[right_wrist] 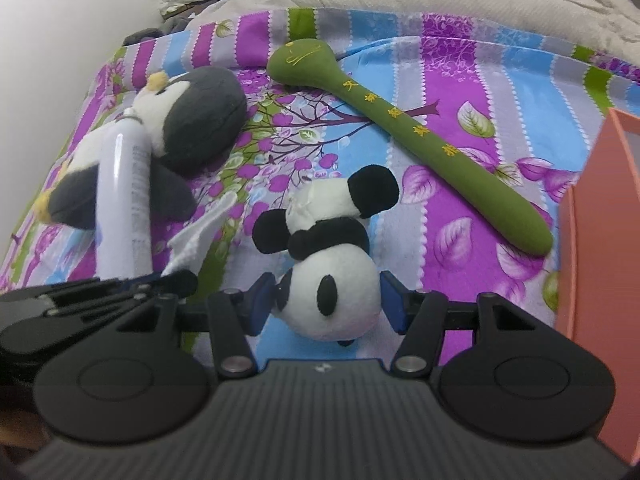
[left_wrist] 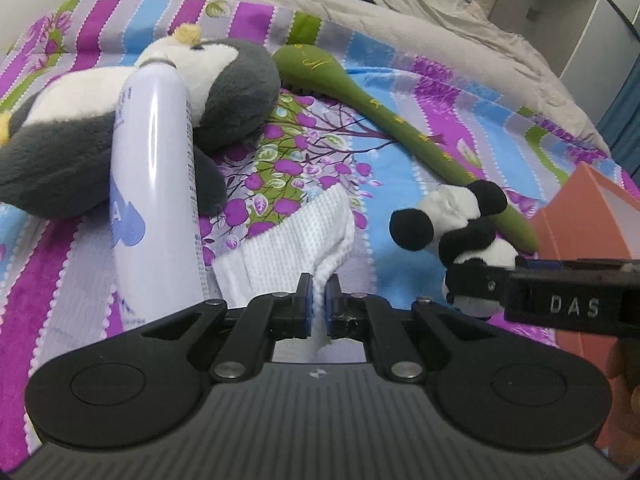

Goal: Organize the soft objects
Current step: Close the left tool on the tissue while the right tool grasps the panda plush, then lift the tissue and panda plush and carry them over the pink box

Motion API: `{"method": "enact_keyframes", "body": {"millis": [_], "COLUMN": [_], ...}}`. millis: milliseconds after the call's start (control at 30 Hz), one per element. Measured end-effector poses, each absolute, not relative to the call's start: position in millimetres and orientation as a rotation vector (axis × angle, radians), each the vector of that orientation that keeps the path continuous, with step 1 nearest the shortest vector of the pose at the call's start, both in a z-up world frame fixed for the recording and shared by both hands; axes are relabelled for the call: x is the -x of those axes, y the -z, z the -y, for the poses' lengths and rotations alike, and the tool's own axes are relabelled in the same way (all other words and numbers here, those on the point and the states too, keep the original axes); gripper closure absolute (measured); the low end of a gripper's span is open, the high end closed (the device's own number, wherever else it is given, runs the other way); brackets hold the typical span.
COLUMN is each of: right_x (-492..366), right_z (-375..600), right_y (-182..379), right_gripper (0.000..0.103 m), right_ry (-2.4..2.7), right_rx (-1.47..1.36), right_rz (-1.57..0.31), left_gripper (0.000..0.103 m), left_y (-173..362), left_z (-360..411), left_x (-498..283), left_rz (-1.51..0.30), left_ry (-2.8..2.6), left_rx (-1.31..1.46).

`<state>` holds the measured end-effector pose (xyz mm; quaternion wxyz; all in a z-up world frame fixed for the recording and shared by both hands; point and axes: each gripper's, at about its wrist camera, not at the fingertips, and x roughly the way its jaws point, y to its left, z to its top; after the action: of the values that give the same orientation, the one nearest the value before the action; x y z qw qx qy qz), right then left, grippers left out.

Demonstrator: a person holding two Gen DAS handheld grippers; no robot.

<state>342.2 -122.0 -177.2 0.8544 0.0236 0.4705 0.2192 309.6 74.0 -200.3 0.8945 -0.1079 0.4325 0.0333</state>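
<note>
White cloth [left_wrist: 296, 248] is pinched in the left gripper [left_wrist: 319, 300] jaws; right gripper [right_wrist: 326, 300] jaws clasp the panda [right_wrist: 328, 256], half hiding it.

I am working in a home bedroom: beyond the striped purple, blue and green floral bedsheet [right_wrist: 460, 80], a rumpled beige quilt [right_wrist: 440, 4] is lying.

The letters "DAS" stand in pale capitals on the black body of the right gripper [left_wrist: 484, 280], seen in the left wrist view just right of the panda plush [left_wrist: 452, 216]. The green soft mallet [right_wrist: 404, 120], lying beyond the panda plush, carries a row of yellow embroidered characters along its handle and a yellow mark on its head; none can be read. The white spray can [left_wrist: 154, 184], left of the panda plush, bears fine print too small to read.
</note>
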Motion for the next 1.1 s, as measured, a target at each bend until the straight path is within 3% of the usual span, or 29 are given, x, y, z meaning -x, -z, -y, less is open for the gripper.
{"method": "enact_keyframes", "body": {"millis": [1100], "right_x": [-185.1], "right_z": [184.3], "right_y": [108.2], "right_gripper": [0.044], "right_ry": [-0.398], "right_rx": [-0.064], "right_rz": [-0.866], "left_gripper": [0.095], "left_y": [113.3], "left_z": [-14.9], "left_x": [-176.5], "left_rz": [-0.831], "left_ry": [0.056], "left_rx": [0.204]}}
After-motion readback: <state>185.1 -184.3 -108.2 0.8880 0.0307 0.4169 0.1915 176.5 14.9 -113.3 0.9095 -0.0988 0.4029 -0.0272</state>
